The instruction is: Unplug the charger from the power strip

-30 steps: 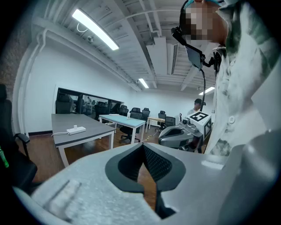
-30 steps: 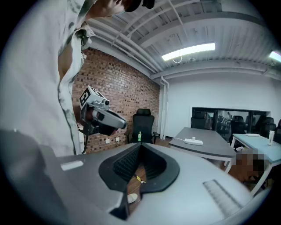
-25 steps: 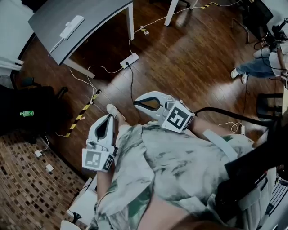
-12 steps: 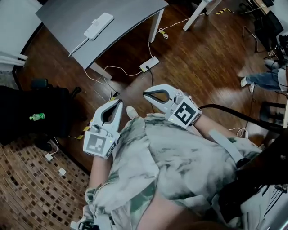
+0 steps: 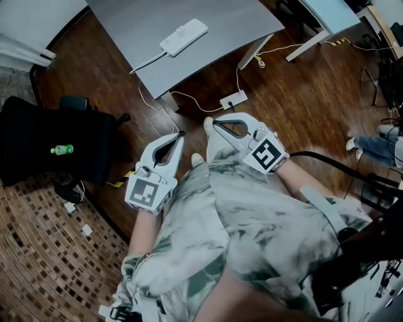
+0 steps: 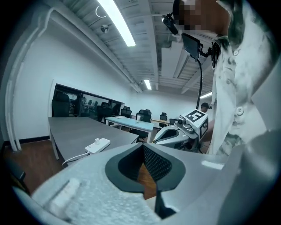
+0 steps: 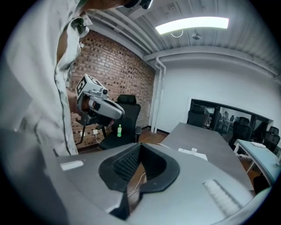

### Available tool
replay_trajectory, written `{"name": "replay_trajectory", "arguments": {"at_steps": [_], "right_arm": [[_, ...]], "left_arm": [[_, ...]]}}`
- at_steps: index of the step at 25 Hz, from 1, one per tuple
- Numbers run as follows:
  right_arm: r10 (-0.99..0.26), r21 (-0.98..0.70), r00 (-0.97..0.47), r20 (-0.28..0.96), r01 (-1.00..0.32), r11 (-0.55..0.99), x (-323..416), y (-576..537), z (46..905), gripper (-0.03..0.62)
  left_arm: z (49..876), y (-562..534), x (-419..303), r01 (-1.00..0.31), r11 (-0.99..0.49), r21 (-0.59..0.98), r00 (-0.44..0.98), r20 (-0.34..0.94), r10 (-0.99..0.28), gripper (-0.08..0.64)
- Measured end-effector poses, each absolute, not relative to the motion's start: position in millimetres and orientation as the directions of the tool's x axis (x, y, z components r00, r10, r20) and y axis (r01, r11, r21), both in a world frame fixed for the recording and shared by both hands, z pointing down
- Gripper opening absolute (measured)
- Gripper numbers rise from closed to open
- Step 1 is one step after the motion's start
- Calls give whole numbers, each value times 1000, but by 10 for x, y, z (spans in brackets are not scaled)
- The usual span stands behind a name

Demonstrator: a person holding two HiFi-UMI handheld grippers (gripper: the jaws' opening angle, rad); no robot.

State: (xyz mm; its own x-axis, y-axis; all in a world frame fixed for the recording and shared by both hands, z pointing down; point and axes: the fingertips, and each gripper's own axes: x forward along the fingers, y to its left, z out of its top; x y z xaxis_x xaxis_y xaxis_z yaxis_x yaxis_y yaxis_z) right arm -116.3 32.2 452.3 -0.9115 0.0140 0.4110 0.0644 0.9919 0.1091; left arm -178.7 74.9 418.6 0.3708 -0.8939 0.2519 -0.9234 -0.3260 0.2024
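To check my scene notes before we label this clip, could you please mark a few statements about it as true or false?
1. The white power strip lies on the grey table. True.
2. The charger is already out of the strip. False: it sits plugged into the strip.
3. The left gripper holds the charger. False: its fingers are shut on nothing, away from the table.
4. A green bottle lies on the black chair. True.
5. The right gripper has its fingers wide apart. False: they are shut and empty.
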Motion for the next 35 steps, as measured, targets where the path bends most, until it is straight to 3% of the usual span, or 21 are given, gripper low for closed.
{"name": "replay_trajectory", "arguments": {"at_steps": [11,16,25,28,35], "right_arm": [[103,91,-914,392,149,985,-1978,-1076,4828,8],[98,149,-886,452,183,972,-2131,-1692,5151,8],[96,80,-818,567,170,982,-2383,-2448,5978,8],[90,70,-803,589,162,984,-2557,-2609,6197,8],[43,53,-753,656,102,993,-2953,-2951,6717,8]], "left_arm": [[4406,-412,-2555,-955,-222,195,278,342,-898,2],[4560,-1172,-2724,-950,-239,199,299,376,-877,2],[5169,-2037,-2940,-954,-228,196,296,475,-829,3],[5433,-2221,-3012,-949,-245,196,313,521,-795,74],[6067,-2578,-3227,-939,-314,142,331,624,-707,123]]}}
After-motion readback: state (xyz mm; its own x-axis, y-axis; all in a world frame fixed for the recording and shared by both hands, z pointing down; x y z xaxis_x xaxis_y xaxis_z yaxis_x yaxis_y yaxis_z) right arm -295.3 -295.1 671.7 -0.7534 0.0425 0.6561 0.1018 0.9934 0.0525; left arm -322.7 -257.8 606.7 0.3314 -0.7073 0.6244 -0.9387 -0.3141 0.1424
